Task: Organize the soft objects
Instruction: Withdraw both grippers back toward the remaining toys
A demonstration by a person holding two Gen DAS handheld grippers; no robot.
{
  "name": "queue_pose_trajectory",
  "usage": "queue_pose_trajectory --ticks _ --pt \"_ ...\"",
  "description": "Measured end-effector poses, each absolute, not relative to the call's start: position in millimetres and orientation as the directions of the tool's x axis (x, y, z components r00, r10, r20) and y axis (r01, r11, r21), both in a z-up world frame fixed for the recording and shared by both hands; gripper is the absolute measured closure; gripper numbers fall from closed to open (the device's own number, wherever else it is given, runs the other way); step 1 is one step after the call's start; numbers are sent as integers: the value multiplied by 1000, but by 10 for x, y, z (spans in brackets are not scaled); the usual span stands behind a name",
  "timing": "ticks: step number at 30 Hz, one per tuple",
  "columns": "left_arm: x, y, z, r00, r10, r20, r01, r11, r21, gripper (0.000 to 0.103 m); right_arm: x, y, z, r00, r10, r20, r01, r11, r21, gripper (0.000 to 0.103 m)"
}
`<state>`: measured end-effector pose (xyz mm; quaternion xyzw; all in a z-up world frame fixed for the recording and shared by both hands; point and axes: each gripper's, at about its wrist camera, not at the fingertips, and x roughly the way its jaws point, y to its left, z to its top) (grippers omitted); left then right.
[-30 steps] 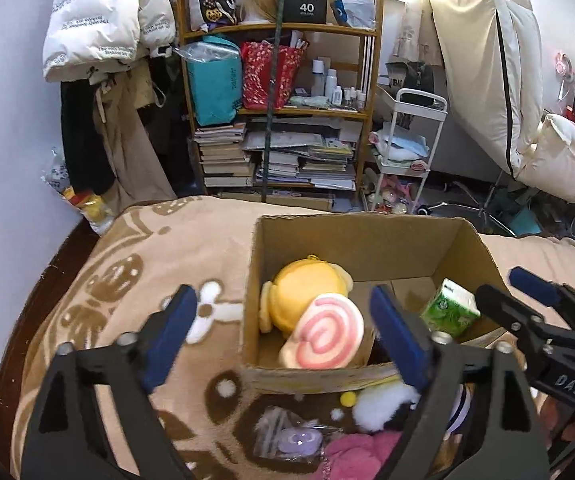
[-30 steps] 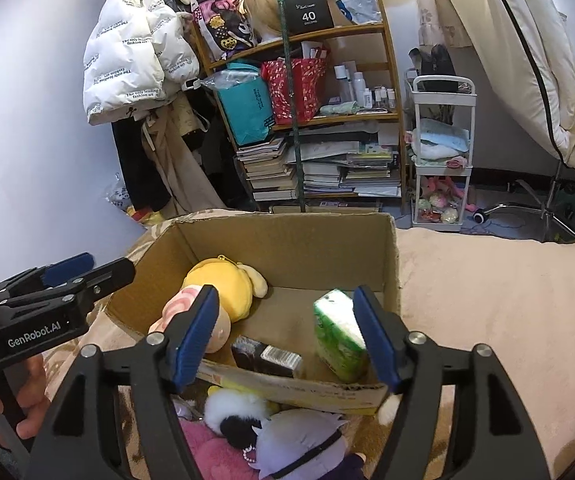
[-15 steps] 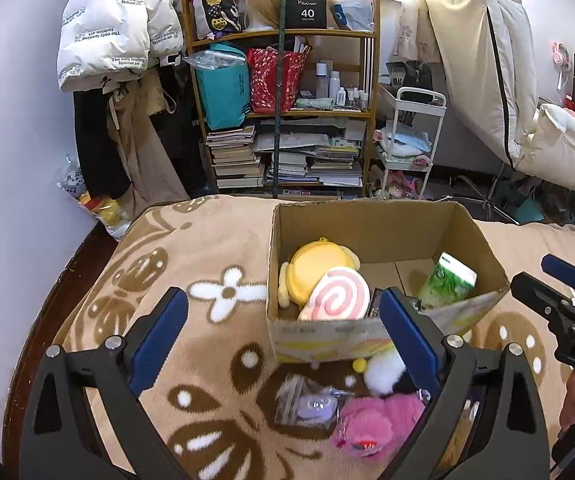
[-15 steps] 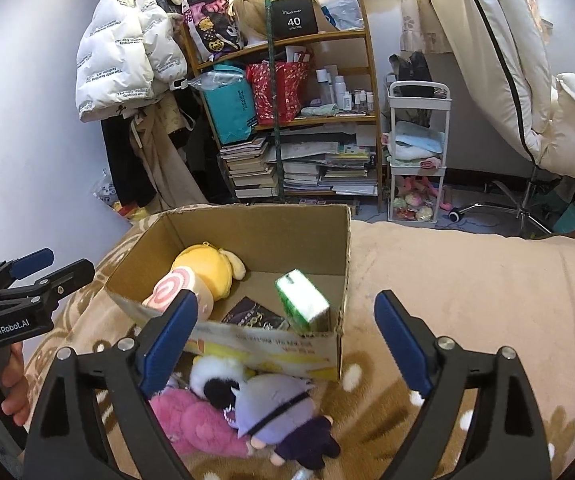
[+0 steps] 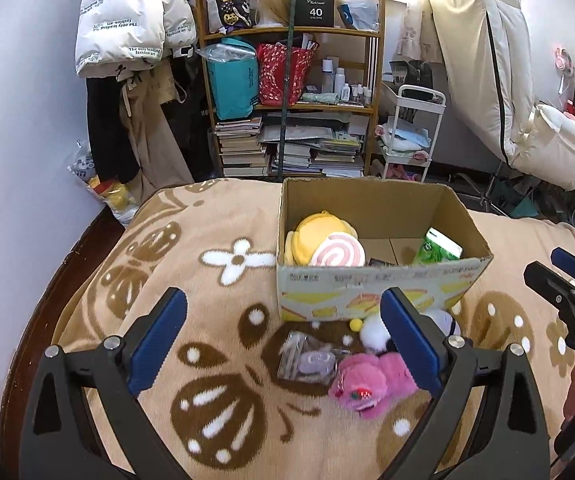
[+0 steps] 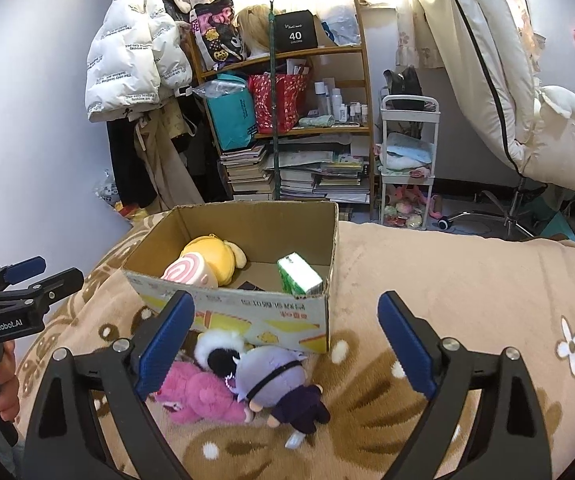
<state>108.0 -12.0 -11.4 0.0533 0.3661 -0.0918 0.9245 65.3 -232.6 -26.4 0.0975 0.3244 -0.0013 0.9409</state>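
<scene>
Toys are what I go for next, and I place everything by the cardboard box (image 6: 247,320) on the blanket (image 6: 467,280). Inside it already lie a yellow plush (image 6: 215,256), a pink swirl cushion (image 6: 185,274) and a green tissue pack (image 6: 299,278). Just in front of the box's near wall, on my side, wait a pink plush (image 6: 199,396), a purple-haired doll (image 6: 279,380) and a white-and-black pompom toy (image 6: 217,350), huddled and touching; a clear packet (image 5: 307,360) lies just left of the pink one.

My right gripper (image 6: 283,344) hangs spread wide with nothing between its jaws, above the doll. My left gripper (image 5: 283,344) is likewise released and empty, hovering near the packet and the pink plush.

To do this well, I judge I should take one toy per gripper: right down over the doll's round head, left onto the pink plush's body. I want the pads to straddle the bulk, not a limb or loose fur, and to squeeze deeply, since stuffing yields. Lifting one may drag its neighbour, so I would rise slowly and clear the box's near wall before letting go inside.
</scene>
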Motion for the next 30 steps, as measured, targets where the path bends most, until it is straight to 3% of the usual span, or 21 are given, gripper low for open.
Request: queue_pose_trajectory --ticks 30 --pt "1049 -155 -449 622 -119 -774 208 978 17 6 550 -2257 -501 757 36 -653 86 984 154 5"
